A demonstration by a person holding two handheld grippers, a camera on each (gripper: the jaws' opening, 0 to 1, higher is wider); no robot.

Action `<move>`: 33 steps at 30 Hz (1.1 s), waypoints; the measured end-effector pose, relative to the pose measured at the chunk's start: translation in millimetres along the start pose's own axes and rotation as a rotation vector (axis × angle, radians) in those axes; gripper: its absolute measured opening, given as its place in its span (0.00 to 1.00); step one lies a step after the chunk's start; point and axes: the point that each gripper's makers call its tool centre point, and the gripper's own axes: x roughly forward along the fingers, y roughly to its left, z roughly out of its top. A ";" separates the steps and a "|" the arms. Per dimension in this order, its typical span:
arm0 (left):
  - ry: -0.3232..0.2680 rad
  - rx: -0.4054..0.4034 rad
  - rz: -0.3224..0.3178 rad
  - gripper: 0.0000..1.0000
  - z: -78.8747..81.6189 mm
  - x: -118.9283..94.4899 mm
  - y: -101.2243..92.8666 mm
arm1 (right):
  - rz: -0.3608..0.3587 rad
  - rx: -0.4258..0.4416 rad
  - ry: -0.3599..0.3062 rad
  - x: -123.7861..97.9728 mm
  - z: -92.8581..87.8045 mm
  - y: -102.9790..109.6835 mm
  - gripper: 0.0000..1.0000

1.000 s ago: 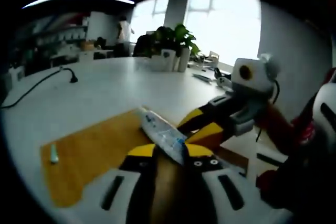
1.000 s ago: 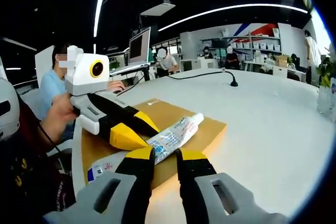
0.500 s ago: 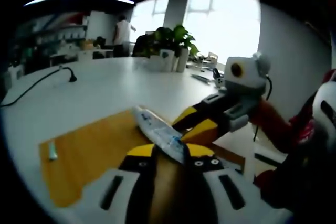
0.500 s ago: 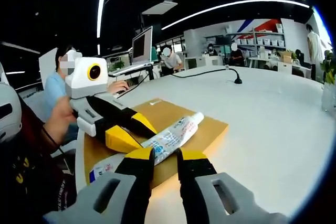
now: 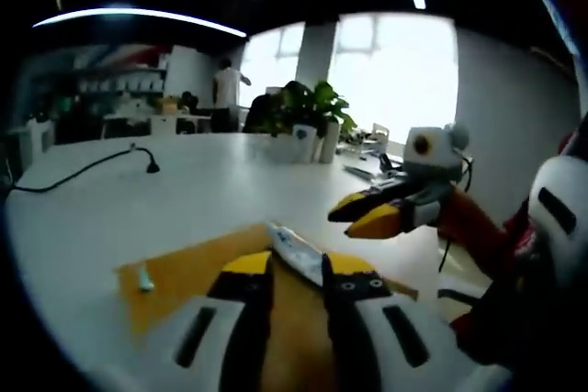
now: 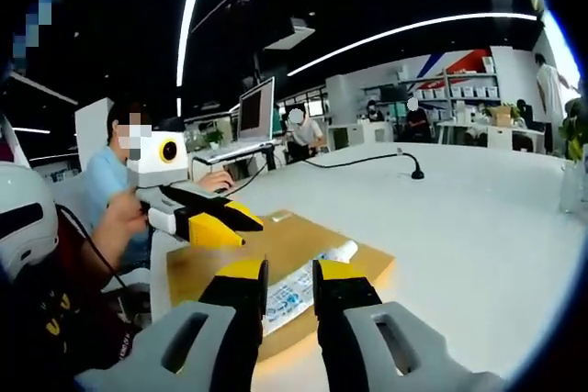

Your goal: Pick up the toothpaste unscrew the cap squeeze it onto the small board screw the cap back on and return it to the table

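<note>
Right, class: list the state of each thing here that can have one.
White toothpaste tube: lying on the board, cap seemingly on.
Brown small board: flat on the white table, white dab on it.
Left gripper: slightly open, empty.
Right gripper: slightly open, empty.

A glossy plastic toothpaste tube lies on a matt wooden board atop a smooth white table.

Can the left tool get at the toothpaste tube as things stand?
Probably yes. The toothpaste tube lies on the small board just beyond the left tool, nothing between them. The right tool is raised off to the side.
</note>
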 end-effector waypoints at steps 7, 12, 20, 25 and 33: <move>-0.103 -0.012 0.008 0.22 27.0 -29.9 4.4 | -0.007 -0.023 -0.073 -14.2 22.1 10.2 0.20; -0.133 0.005 0.009 0.22 38.1 -41.7 1.1 | -0.003 -0.032 -0.134 -25.6 42.4 17.6 0.20; -0.222 0.005 -0.015 0.22 61.1 -62.0 -8.7 | 0.021 -0.062 -0.199 -41.0 65.9 31.3 0.20; -0.287 -0.013 -0.010 0.20 73.8 -77.4 -10.1 | 0.012 -0.050 -0.233 -48.4 70.8 28.1 0.20; -0.368 0.044 0.038 0.22 85.2 -98.5 -8.9 | -0.062 -0.072 -0.309 -66.1 80.0 17.5 0.23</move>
